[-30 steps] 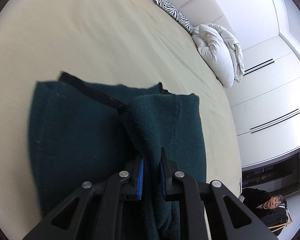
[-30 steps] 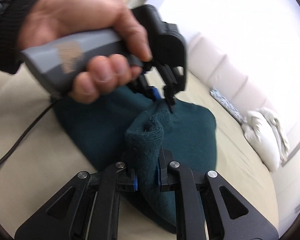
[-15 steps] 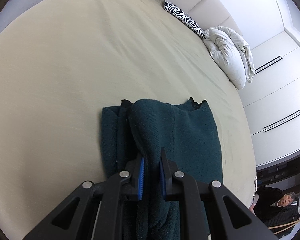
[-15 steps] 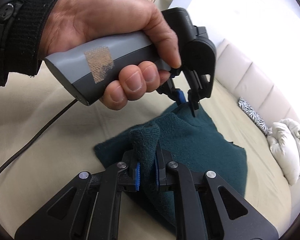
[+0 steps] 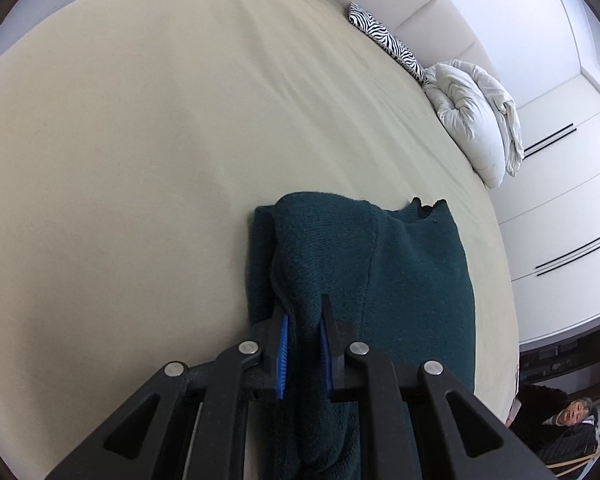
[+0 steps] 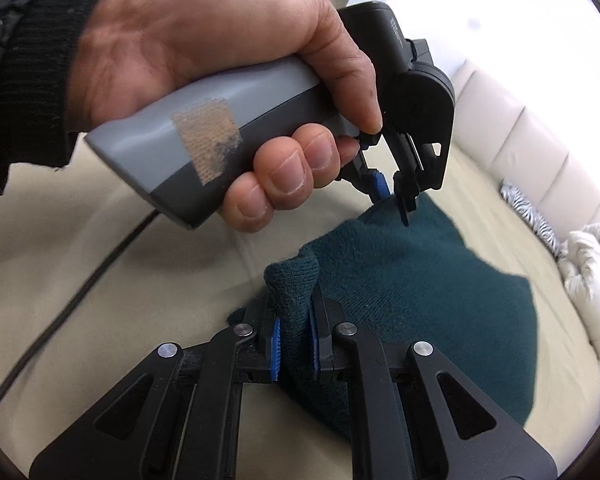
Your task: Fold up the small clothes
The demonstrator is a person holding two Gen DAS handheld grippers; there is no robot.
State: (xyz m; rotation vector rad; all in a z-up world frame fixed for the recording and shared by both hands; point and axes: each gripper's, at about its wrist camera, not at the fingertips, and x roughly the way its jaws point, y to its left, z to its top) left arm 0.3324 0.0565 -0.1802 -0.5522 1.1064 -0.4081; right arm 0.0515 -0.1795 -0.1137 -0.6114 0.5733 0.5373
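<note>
Both tongs are clenched on one edge of the green sweater [image 5: 400, 288]: left tongs [image 5: 303, 344] ahead, right tongs [image 6: 295, 344] behind; the rest spreads rightward on the bed [image 5: 140, 160].

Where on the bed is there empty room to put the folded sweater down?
The big bare stretch of the bed lies left of and beyond the green sweater, up to the headboard. A narrow strip runs between the sweater and the bed's right edge. Crowded: the far corner with the zebra pillow and white duvet.
</note>
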